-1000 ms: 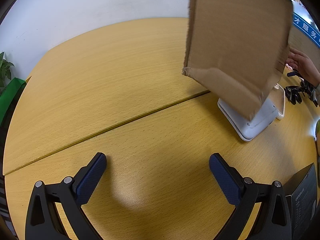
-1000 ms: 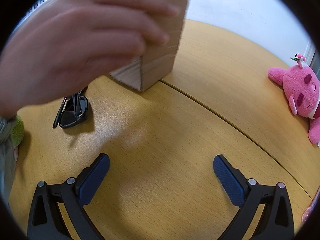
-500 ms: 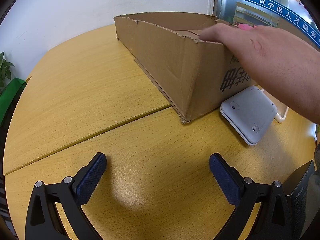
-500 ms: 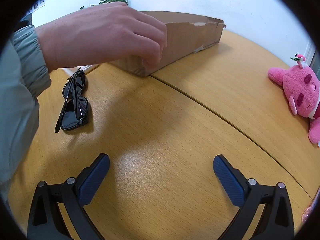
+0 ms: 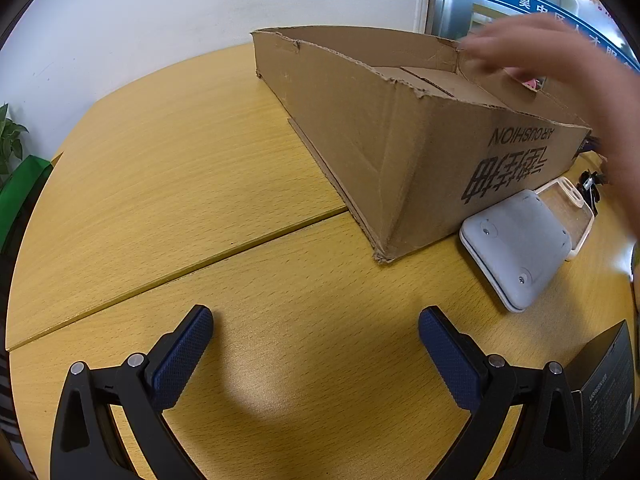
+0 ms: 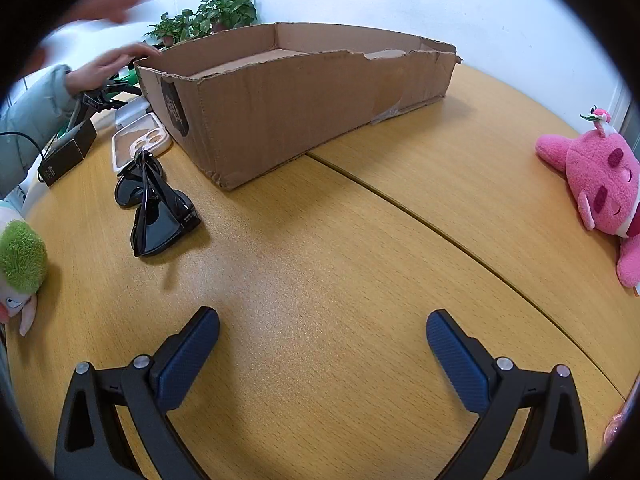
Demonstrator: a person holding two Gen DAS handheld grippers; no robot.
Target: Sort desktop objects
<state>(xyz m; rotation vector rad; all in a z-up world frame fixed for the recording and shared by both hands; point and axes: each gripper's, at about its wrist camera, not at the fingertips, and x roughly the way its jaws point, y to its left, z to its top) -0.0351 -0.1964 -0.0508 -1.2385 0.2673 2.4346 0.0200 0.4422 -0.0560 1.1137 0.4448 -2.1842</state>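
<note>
A shallow open cardboard box point(image 5: 400, 128) point(image 6: 296, 96) rests flat on the wooden table. Beside it lie a white flat device point(image 5: 516, 248), a clear phone case point(image 5: 568, 212) point(image 6: 140, 140), folded black sunglasses point(image 6: 156, 208) and a black carton point(image 5: 604, 396) point(image 6: 68, 148). My left gripper point(image 5: 316, 344) is open and holds nothing, well short of the box. My right gripper point(image 6: 323, 344) is open too, with bare table between its pads. A pink plush toy point(image 6: 600, 188) lies at the right, a green-haired plush point(image 6: 20, 264) at the left.
A person's blurred hand point(image 5: 560, 64) hovers over the box's far right end; another hand point(image 6: 108, 64) rests at the box's left corner. Potted plants point(image 6: 208, 16) stand behind the box. A seam point(image 6: 440, 228) crosses the tabletop.
The box, held upright in the air a second ago, has been laid flat on the table. The hand has let go and is pulling away. Both grippers have stayed still.
</note>
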